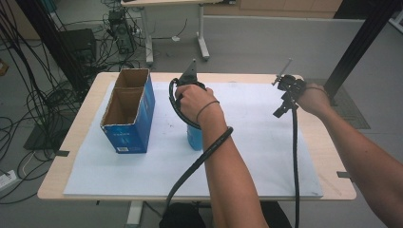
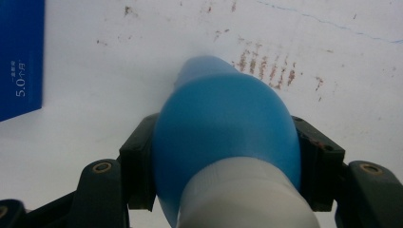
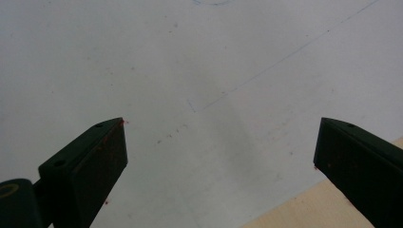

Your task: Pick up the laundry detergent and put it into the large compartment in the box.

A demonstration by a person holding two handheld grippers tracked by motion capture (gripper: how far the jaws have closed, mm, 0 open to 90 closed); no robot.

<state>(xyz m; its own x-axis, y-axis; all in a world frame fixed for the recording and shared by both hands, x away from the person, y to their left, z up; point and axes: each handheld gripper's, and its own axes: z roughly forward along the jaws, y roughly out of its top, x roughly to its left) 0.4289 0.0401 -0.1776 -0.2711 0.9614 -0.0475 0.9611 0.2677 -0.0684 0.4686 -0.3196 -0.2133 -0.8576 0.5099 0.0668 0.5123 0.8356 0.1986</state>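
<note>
1. Right now the left claw (image 2: pixel 223 156) is clenched on a blue bottle (image 2: pixel 227 128); both black pads press its sides, w/ the bottle's white cap end (image 2: pixel 247 199) nearest the camera in the left claw view.
2. Bottle's far end points toward the white sheet (image 2: pixel 332 95). Whether it touches the sheet, can't tell.
3. In the high view the left hand (image 1: pixel 192 102) wraps the left claw above the bottle (image 1: pixel 194 137), approx. mid-surface, cable trailing along the forearm.
4. Just left of the bottle, apart from it: a blue cardboard box (image 1: pixel 128 111), top open, two compartments inside; its blue side w/ white print shows at the left edge of the left claw view.
5. Right claw (image 3: pixel 221 156) is released, jaws wide apart, nothing btwn them, white sheet below.
6. In the high view it (image 1: pixel 284 107) sits at the right side of the surface (image 1: pixel 328 142), held by the right hand (image 1: pixel 311 97), well apart from bottle & box.
7. Sheet has reddish specks & thin blue pen lines; wood edge shows at the corner in the right claw view.
</note>
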